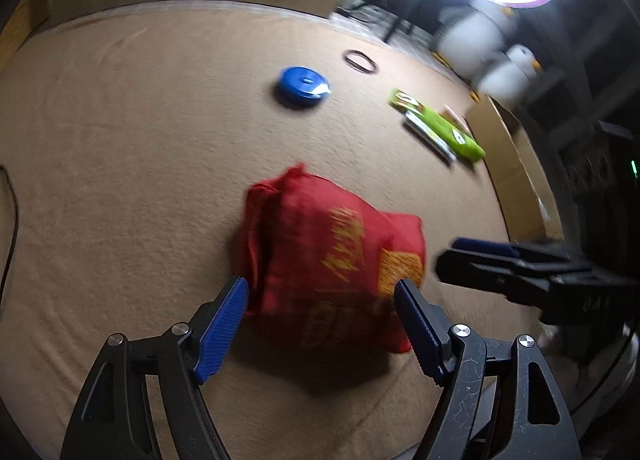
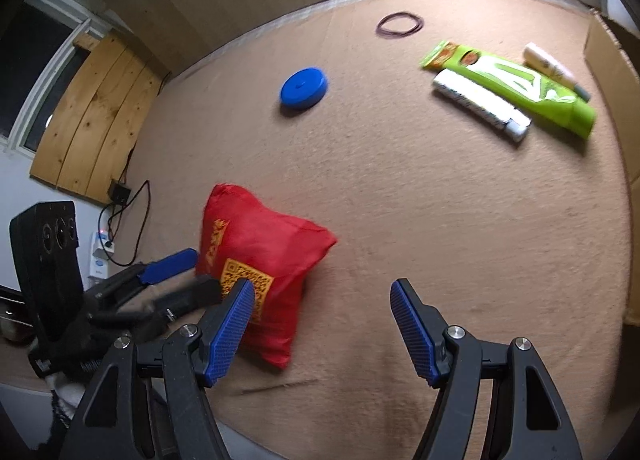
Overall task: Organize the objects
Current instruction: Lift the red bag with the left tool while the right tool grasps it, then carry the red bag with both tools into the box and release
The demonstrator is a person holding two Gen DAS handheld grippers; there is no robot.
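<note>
A red cloth bag (image 1: pixel 328 256) with yellow print lies on the tan carpeted table (image 1: pixel 120 180); it also shows in the right wrist view (image 2: pixel 264 272). My left gripper (image 1: pixel 322 300) is open, its blue pads either side of the bag's near end. My right gripper (image 2: pixel 322 302) is open, its left pad just in front of the bag's near side. The right gripper shows at the right of the left wrist view (image 1: pixel 480 260). The left gripper shows at the left of the right wrist view (image 2: pixel 180 276).
A blue round case (image 2: pixel 303 87), a ring of rubber bands (image 2: pixel 400 24), a green tube (image 2: pixel 516 86), a white tube (image 2: pixel 480 104) and a small cream bottle (image 2: pixel 554 69) lie farther back. A cardboard box (image 2: pixel 612 72) stands at the right edge. Cables and a speaker (image 2: pixel 48 260) are at the left.
</note>
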